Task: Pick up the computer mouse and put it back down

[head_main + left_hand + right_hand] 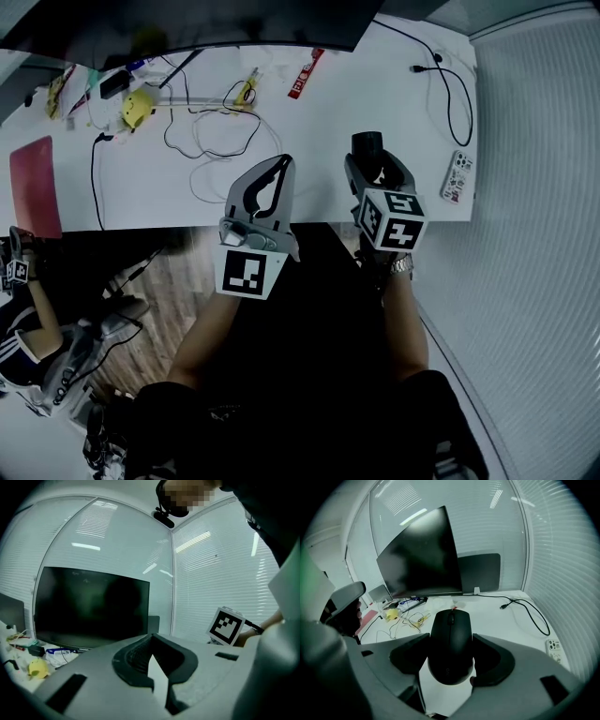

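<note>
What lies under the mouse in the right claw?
White desk shows below the mouse, which the right claw grips. The mouse's own body covers its underside, so contact with the desk cannot be told.

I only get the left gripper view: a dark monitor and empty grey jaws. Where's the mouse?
Observer: The black mouse is clamped in the right gripper, over the white table.
Operator: Anything lying to the right of it?
Observer: A phone, near the table's right edge.
Operator: And where's my gripper?
Observer: The left gripper is beside the right one, over the table's near edge.
</note>
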Available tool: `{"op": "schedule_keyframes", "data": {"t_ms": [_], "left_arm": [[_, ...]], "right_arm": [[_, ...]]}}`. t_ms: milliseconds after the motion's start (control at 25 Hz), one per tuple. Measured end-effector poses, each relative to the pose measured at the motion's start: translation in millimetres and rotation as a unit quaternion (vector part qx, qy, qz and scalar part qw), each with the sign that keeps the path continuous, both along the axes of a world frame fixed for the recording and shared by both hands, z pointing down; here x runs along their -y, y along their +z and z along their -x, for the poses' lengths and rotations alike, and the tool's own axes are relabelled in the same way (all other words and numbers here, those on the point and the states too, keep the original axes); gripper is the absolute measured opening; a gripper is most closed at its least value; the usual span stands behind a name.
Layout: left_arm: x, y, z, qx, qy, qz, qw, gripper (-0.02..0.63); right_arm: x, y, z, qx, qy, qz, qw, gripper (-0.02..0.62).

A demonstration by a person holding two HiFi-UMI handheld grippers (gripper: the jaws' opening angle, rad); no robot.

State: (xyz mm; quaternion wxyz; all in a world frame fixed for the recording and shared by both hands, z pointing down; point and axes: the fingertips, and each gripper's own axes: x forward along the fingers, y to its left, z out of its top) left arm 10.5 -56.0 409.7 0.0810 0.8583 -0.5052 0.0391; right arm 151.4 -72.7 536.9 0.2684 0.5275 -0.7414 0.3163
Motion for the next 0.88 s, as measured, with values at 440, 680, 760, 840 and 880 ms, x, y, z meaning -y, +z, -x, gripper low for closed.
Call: {"op": "schedule_keyframes", "data": {"t_ms": [440,680,760,840,880], "left_arm": [[-11,-29,5,0.014,-0.01,-0.017,0.9997,0.005],[-20,-46,8,0.018,-0.02,-0.034,0.9991,0.005],[-23,-57,8,0.015,-0.022,-0.042,0.9988,0.005],[-25,-69,9,0.014,-0.024,-0.048,0.9985,0.005],[-26,-74,9,0.013,-0.024,-0.051,0.9983,0.005]], "right_arm": [[2,-53,-7,0.018,0.006,-0.044,0.999,0.286],[-4,-84,-16,0.026,0.01,-0.08,0.996,0.287],[-5,-97,-19,0.033,0.012,-0.092,0.995,0.285],[-6,-112,-20,0.038,0.013,-0.101,0.994,0.285],[-6,-118,-21,0.041,0.014,-0.106,0.993,0.285]]}}
